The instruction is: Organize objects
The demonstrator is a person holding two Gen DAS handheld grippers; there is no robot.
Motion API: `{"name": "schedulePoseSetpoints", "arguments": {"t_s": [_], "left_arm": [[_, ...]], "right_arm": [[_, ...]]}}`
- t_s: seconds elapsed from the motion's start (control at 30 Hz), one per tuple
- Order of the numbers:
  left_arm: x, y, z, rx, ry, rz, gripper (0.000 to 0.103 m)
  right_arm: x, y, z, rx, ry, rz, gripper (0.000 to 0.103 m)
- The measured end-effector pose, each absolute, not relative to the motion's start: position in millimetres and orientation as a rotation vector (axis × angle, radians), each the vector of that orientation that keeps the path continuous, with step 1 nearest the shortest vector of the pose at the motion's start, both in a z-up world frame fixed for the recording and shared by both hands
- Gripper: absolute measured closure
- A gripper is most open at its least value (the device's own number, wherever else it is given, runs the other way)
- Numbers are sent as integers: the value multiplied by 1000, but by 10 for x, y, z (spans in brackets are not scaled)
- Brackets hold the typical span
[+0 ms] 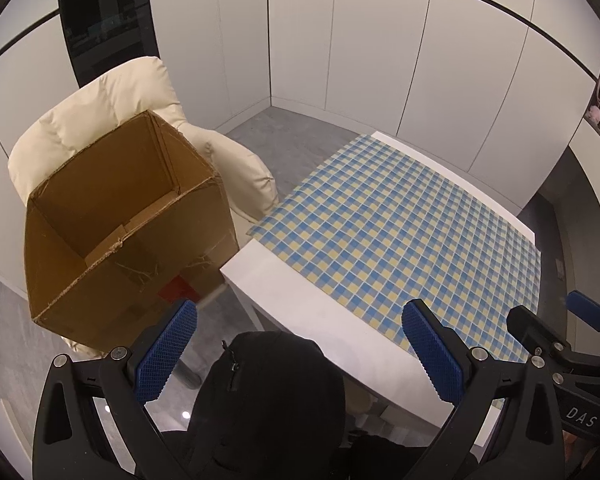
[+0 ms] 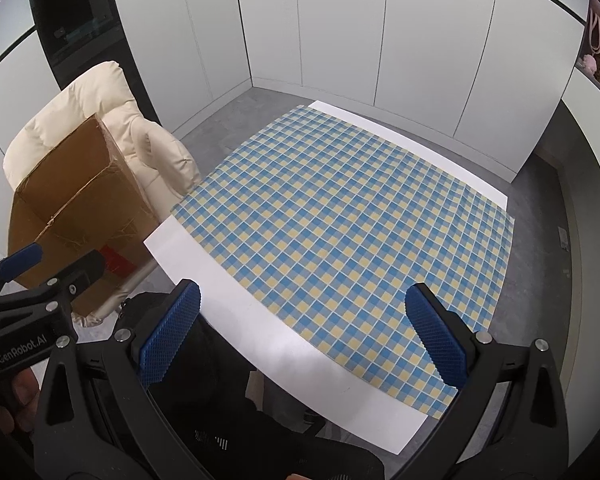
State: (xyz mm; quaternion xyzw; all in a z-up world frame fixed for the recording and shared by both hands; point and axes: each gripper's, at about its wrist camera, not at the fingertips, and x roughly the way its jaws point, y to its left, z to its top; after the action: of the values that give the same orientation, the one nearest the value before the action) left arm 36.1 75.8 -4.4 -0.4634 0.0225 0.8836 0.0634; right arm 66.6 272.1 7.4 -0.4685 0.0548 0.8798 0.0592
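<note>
A: On the cream chair (image 1: 100,108), left of the surface (image 1: 300,300): open cardboard box (image 1: 112,224), tilted.
B: Hand-held grippers?
A: Left hand-held gripper (image 1: 300,356) and right hand-held gripper (image 2: 304,336) both spread wide, holding nothing, above the near edge. Checked cloth (image 2: 340,216) bare.

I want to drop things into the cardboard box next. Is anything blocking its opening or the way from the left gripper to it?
Nothing visible does. The cardboard box sits on the cream armchair with its top open, and the open left gripper has clear air toward it.
</note>
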Motion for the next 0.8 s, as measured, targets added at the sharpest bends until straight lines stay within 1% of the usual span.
{"name": "schedulePoseSetpoints", "arguments": {"t_s": [0.2, 0.8], "left_arm": [[358, 727, -15, -1391, 57, 2681, 1], [384, 768, -7, -1380, 111, 2676, 1]], "right_arm": [[665, 2706, 75, -1418, 155, 2667, 0], [676, 2721, 67, -1412, 156, 2661, 0]]}}
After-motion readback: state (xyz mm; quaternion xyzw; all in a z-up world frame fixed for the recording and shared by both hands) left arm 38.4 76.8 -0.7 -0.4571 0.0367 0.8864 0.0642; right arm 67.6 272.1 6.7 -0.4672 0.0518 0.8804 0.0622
